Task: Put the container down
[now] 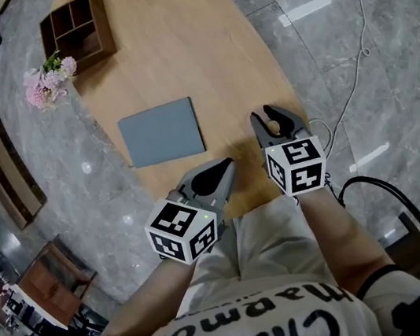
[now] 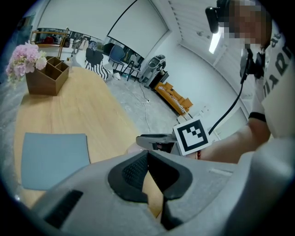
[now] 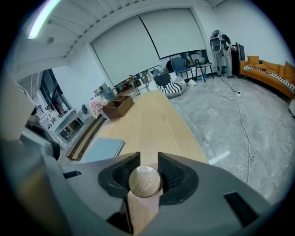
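My right gripper is shut on a light wooden container with a round knob top, held over the near end of the wooden table. In the right gripper view the knob sits between the dark ribbed pads, and the wooden body runs down below them. My left gripper hovers just left of it at the table's near edge. Its jaws are shut and hold nothing. The right gripper's marker cube shows in the left gripper view.
A grey mat lies on the table ahead of both grippers. A brown wooden organiser box and pink flowers stand at the far end. A white cable trails over the marble floor on the right.
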Action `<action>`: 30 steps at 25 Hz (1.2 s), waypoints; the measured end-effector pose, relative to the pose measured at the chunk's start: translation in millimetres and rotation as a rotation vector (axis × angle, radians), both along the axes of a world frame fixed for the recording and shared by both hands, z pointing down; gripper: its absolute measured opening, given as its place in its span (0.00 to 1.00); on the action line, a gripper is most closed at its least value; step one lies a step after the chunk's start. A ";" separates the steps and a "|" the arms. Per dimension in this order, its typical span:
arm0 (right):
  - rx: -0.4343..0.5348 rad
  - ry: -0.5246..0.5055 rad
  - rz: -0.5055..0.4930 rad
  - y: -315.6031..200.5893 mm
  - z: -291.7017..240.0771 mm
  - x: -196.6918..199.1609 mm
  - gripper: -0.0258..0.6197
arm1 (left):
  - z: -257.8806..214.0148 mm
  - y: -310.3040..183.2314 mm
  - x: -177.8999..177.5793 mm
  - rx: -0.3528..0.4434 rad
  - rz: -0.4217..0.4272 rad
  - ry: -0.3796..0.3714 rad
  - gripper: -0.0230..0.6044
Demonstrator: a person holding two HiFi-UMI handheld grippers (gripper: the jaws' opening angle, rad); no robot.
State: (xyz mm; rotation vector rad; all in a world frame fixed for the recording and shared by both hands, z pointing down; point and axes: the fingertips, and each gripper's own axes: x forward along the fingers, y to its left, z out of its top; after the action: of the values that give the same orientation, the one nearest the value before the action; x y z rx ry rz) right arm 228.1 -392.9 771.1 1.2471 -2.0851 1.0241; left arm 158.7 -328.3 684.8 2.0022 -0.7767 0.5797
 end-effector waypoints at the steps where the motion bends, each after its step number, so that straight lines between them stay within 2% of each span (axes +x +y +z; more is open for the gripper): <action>1: 0.002 0.007 -0.004 0.4 0.5 -0.7 0.20 | -1.9 0.3 -2.1 0.004 -0.004 -0.002 0.06; 11: 0.020 0.085 -0.034 6.5 4.2 -9.7 0.21 | -22.1 16.4 -33.9 0.035 -0.044 -0.030 0.06; 17: 0.009 0.126 -0.037 6.9 6.2 -11.5 0.21 | -32.6 23.0 -41.3 0.060 -0.054 -0.011 0.06; 20: -0.015 0.157 -0.011 7.5 5.0 -9.7 0.21 | -43.1 23.8 -49.0 0.086 -0.070 0.008 0.06; 23: 0.001 0.211 0.026 9.2 -7.7 -3.8 0.24 | -57.5 28.9 -60.5 0.134 -0.056 0.022 0.06; 26: 0.011 0.240 0.083 28.3 -37.0 -0.6 0.26 | -77.6 50.7 -81.1 0.170 -0.040 0.024 0.06; 30: 0.050 0.263 0.182 50.8 -91.0 7.3 0.25 | -107.2 71.4 -111.5 0.227 -0.061 0.049 0.06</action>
State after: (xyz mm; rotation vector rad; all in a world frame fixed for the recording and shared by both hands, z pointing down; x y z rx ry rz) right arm 235.4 -342.1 680.2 1.5306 -1.8327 0.8344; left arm 47.2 -256.9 577.6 2.1824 -0.9036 0.4205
